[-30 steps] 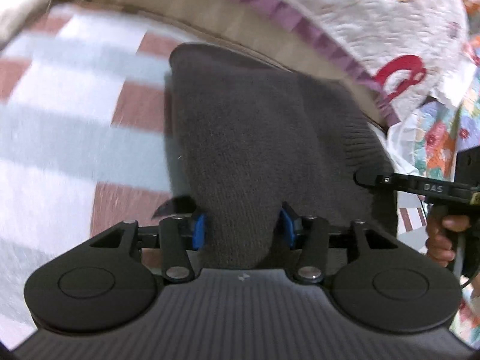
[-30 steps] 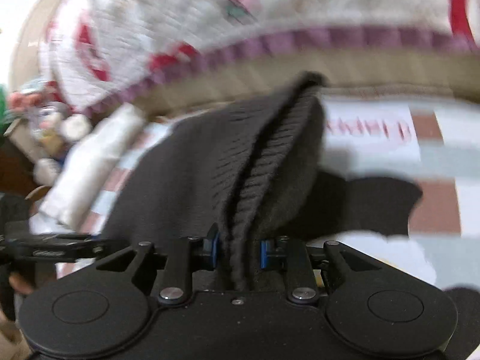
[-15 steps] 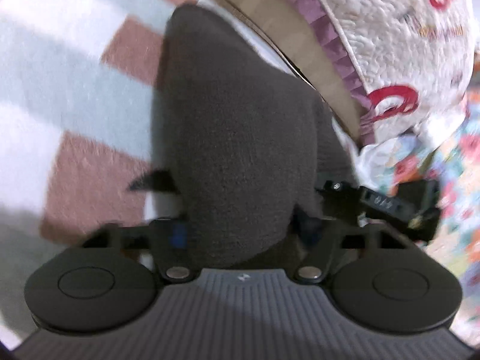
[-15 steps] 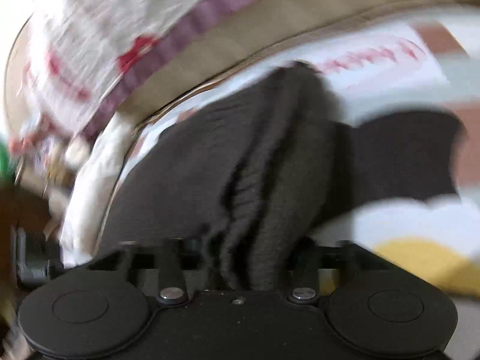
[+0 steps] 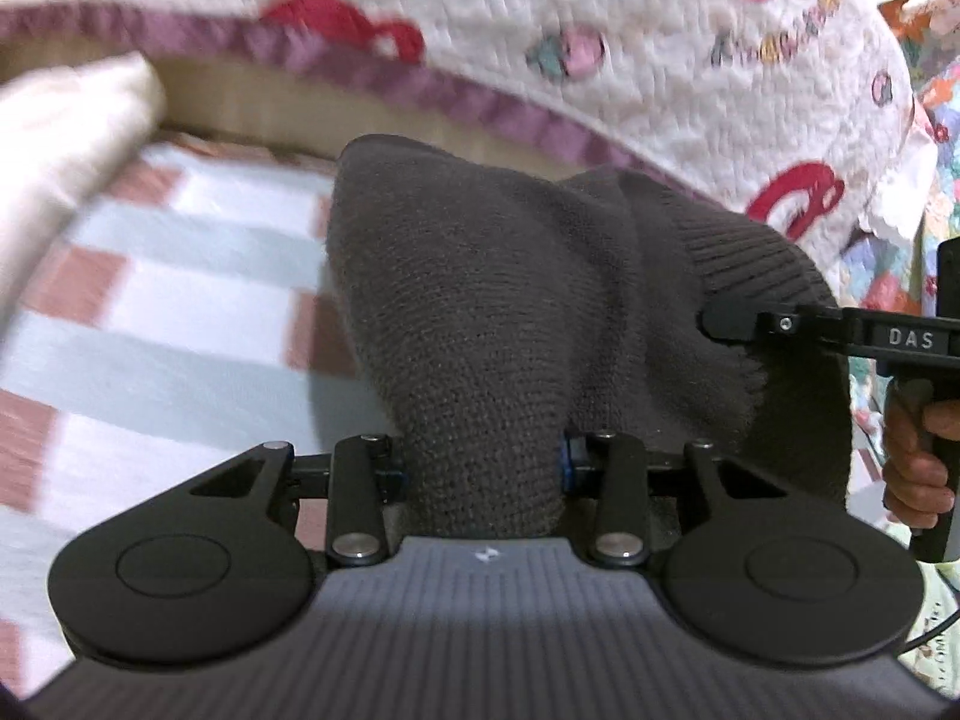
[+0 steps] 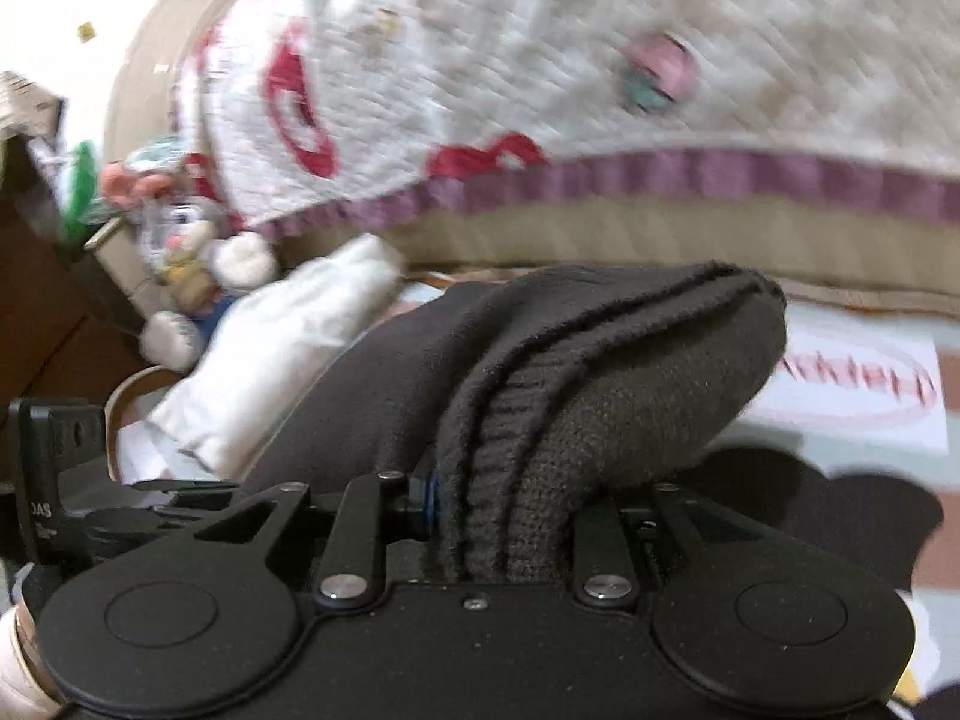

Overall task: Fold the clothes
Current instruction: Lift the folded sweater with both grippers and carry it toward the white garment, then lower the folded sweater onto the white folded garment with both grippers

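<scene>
Above a checked blanket (image 5: 156,324) of pink, white and pale blue squares, a dark grey knitted sweater (image 5: 480,324) hangs bunched between two tools. On the left side, the left hand-held gripper (image 5: 483,468) is clamped on a thick fold of the knit, which fills the gap between its blue-padded fingers (image 5: 565,463) and rises away from them in a rounded hump. Seen from the same camera, the right hand-held gripper (image 5: 729,324) reaches in from the right edge and pinches the ribbed hem of the sweater, with a hand (image 5: 918,456) wrapped round its grip below. From the right wrist view, that tool (image 6: 501,516) is closed on several stacked layers of the garment (image 6: 600,384), ribbed edge and seams showing side by side, and the cloth arches up and to the right before dropping toward the blanket (image 6: 870,432), where its dark shadow lies. Behind the sweater runs a tan band, and over it hangs a white quilt (image 5: 600,24) with red shapes and a purple ruffled edge. A cream folded cloth (image 6: 282,354) lies at the left of the right view, beside a stuffed toy (image 6: 192,276). Both views are somewhat blurred.
</scene>
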### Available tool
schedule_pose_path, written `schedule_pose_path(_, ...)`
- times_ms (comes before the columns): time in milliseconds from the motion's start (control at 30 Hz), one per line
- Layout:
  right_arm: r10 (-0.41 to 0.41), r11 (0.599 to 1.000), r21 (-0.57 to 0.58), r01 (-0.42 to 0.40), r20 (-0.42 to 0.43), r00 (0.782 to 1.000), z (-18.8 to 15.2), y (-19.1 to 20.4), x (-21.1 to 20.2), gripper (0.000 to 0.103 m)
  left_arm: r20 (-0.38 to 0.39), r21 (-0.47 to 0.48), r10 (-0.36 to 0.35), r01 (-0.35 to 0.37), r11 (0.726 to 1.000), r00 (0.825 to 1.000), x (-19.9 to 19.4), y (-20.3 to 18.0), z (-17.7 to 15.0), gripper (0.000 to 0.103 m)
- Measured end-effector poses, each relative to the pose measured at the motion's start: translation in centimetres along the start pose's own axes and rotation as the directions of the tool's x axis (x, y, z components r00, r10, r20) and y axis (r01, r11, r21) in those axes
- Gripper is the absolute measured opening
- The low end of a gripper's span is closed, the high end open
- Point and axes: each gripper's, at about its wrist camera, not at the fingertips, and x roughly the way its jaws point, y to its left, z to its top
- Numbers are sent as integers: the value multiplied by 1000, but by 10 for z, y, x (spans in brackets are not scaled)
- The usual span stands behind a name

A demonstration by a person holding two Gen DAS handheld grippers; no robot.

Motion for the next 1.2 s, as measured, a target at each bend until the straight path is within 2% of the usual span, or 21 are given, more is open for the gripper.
schedule_pose_path(100,57,996,-72,-53,47,997,11,36,-6,28,51,13,68,-68,998,996,-36,7,11,37)
schedule_pose_path(233,136,985,-120,-124,96,986,29,82,9,28,101,26,165,-168,985,981,-81,21,26,37)
schedule_pose_path(300,184,975,-142,-169,107,977,39,105,25,28,96,44,235,-240,970,967,-103,42,35,37)
schedule_pose_path(400,269,957,-139,-254,103,958,55,134,55,27,95,56,336,-342,938,937,-133,72,55,38)
schedule_pose_path(533,336,936,-145,-320,98,937,82,174,101,27,108,56,401,-408,911,910,-155,127,65,38)
schedule_pose_path(633,370,922,-165,-351,100,924,104,200,140,27,92,22,429,-432,901,899,-161,177,88,38)
schedule_pose_path(733,415,905,-157,-396,111,903,126,213,187,28,73,8,479,-480,877,875,-153,228,122,41)
schedule_pose_path(767,441,894,-142,-425,112,891,131,212,207,29,73,7,510,-512,859,857,-144,248,128,43)
schedule_pose_path(800,484,875,-83,-478,107,868,132,204,237,35,73,5,542,-544,839,837,-134,268,135,47)
schedule_pose_path(833,536,842,3,-539,105,838,130,193,273,37,55,-11,575,-576,818,816,-122,293,138,47)
schedule_pose_path(867,539,833,85,-546,90,837,123,183,303,37,7,-48,601,-600,799,800,-105,319,136,47)
schedule_pose_path(900,513,841,163,-515,62,856,113,174,329,37,-45,-84,622,-623,778,782,-88,345,135,46)
schedule_pose_path(933,487,844,239,-479,32,873,104,165,354,37,-74,-81,639,-643,762,766,-76,359,131,46)
schedule_pose_path(1000,451,862,244,-444,30,892,90,153,369,37,-129,-69,670,-681,729,731,-51,387,123,47)
schedule_pose_path(1067,469,843,272,-464,50,882,83,139,364,43,-100,-116,641,-648,753,761,-54,398,121,50)
schedule_pose_path(1167,496,827,292,-480,22,868,76,132,353,50,-81,-182,574,-578,795,815,-65,413,118,51)
schedule_pose_path(1200,508,822,297,-486,6,861,75,132,349,56,-64,-204,547,-547,811,835,-71,418,114,51)
